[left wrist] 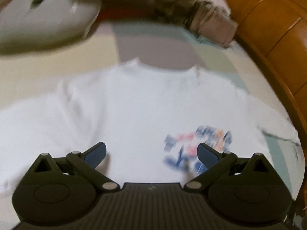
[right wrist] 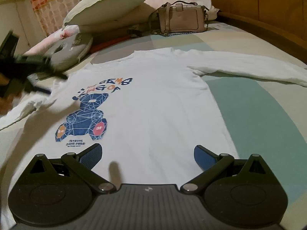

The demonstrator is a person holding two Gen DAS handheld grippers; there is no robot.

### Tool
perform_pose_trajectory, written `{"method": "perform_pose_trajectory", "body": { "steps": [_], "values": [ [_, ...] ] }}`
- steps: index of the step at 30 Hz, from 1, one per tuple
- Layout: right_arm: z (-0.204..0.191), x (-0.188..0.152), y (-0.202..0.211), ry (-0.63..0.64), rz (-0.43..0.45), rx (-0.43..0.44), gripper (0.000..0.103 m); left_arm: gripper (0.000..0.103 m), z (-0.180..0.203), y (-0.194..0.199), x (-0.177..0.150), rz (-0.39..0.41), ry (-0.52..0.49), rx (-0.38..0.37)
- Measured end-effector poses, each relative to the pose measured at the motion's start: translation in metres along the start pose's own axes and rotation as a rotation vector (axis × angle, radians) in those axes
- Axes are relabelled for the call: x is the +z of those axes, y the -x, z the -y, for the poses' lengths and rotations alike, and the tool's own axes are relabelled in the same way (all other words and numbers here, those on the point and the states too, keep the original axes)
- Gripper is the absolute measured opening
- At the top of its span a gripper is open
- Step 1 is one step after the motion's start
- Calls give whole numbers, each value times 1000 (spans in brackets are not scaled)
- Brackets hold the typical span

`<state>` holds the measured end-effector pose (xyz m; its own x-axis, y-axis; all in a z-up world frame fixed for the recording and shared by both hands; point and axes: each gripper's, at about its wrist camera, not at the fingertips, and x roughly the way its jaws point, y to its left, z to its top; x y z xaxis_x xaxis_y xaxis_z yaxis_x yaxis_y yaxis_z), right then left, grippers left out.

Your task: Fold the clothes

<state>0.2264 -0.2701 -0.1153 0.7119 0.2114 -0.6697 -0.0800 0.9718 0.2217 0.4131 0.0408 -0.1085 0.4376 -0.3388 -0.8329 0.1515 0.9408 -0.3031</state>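
White long-sleeved cotton shirt with a blue faceted bear print (right wrist: 145, 103) spread flat, front up, on a bed sheet of pale green, beige and grey blocks (right wrist: 255, 118), collar toward the pillows and hem nearest the right wrist camera. One sleeve (right wrist: 249, 68) stretched straight out to the side, cuff near the sheet's edge by the orange-brown wooden bed frame (right wrist: 268, 5); the other sleeve (right wrist: 21, 113) crumpled and bunched at the opposite side. Right black two-finger gripper with blue ribbed pads (right wrist: 148, 154) over the hem, jaws spread wide, pinching nothing, white cloth between the pads. Left black gripper, same build (left wrist: 152, 154), likewise spread and empty, above the chest of the shirt with the blurred print just beside one pad; seen from the right wrist as a dark smear at the crumpled sleeve's shoulder. Bare sheet along the straight sleeve's side of the shirt body. Beyond the collar, a short strip of bare sheet, then clutter: grey ring-shaped cushion (right wrist: 71, 49), cream pillow (right wrist: 107, 3) on a pink floral one, and a taupe leather handbag with straps (right wrist: 180, 18) standing upright. Left wrist view heavily motion-blurred, fine detail not readable.
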Motion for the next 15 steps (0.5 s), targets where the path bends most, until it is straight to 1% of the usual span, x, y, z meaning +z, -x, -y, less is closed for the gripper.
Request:
{"method": "perform_pose_trajectory", "body": {
  "steps": [1, 3, 5, 9, 10, 12, 15],
  "values": [
    [0, 0, 0, -2, 1, 0, 103, 100, -7, -4, -2, -1, 25, -2],
    [1, -1, 1, -1, 2, 1, 103, 100, -21, -10, -3, 24, 75, -15],
    [0, -2, 0, 6, -1, -4, 103, 101, -30, -12, 5, 68, 111, -24],
    [-2, -2, -3, 16, -1, -11, 103, 101, -51, -27, 37, 138, 172, 45],
    [-2, -2, -3, 17, -1, -12, 103, 101, -58, -30, 45, 161, 190, 46],
    [-4, -2, -5, 28, -2, -18, 103, 101, -69, -34, 56, 207, 218, 78],
    [-6, -1, -7, 36, -2, -24, 103, 101, -83, -40, 68, 243, 232, 131]
  ]
}}
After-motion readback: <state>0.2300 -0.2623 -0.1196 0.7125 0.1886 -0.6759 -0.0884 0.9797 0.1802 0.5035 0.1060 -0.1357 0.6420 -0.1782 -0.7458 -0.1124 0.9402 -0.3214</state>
